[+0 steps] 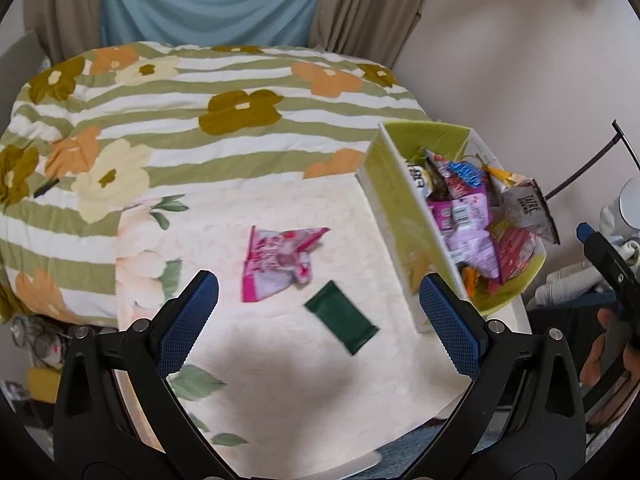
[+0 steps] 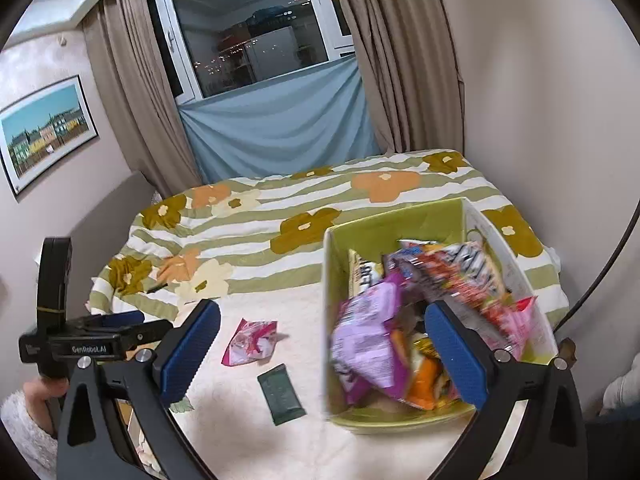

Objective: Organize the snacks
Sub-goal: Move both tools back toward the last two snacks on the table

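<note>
We are judging the job nearly done: the green box [image 2: 400, 420] is holding most snacks, while a pink packet [image 1: 280, 262] and a dark green packet [image 1: 342, 322] are lying loose at its nine o'clock. Left gripper [image 1: 318, 312] and right gripper [image 2: 320, 352] are gaping wide, empty.

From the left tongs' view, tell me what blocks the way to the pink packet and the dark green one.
Nothing visible does. The pink packet and dark green packet lie apart on the cream cloth ahead of the open left tongs; the snack box stands off to the right.
</note>
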`<state>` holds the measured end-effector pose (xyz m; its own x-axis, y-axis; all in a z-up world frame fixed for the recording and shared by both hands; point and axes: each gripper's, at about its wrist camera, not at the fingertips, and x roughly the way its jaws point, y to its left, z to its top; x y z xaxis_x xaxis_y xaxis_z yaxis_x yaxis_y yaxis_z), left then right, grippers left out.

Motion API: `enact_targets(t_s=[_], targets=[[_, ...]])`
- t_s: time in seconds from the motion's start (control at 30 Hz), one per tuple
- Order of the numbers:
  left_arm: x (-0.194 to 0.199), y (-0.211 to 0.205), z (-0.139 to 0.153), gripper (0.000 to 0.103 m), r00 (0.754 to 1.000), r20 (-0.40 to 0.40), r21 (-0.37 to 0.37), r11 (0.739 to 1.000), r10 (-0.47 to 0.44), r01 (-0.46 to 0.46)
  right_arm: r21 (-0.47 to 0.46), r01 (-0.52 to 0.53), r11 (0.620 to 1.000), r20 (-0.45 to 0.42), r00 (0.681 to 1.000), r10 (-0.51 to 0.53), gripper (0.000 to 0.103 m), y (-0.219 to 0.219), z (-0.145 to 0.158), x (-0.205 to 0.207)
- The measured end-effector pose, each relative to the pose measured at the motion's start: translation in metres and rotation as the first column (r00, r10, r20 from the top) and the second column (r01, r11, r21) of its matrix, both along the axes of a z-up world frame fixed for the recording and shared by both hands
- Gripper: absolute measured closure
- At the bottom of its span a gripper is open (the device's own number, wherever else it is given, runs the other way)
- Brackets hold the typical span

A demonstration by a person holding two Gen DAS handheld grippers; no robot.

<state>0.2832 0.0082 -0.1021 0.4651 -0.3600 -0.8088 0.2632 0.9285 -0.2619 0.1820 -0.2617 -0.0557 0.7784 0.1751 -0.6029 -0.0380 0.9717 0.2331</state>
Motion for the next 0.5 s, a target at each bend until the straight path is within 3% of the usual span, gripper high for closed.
enact_targets(t_s=[0.13,0.27,0.4,0.5], targets=[[0.01,0.019,-0.01,0.003,0.998,-0.002,0.036,0.997,-0.066,0.066,-0.006,-0.011,1.0,-0.042,0.999,0.011,0.001,0.038,-0.011,0.007],[0.022,0.03,-0.023,0.003,0.981,0.015,0.101,0.976,-0.195,0.193,-0.004,-0.01,1.0,-0.076,0.997,0.01,0.001,0.068,-0.027,0.014],[0.038,0.025,-0.042,0.003,0.929,0.017,0.163,0.918,-0.369,0.362,-0.001,-0.012,1.0,-0.125,0.992,0.012,0.001,0.093,-0.053,0.022],[0.051,0.009,-0.059,0.003,0.872,0.017,0.219,0.852,-0.49,0.475,-0.019,-0.033,0.999,-0.173,0.985,0.029,0.001,0.11,-0.081,0.029]])
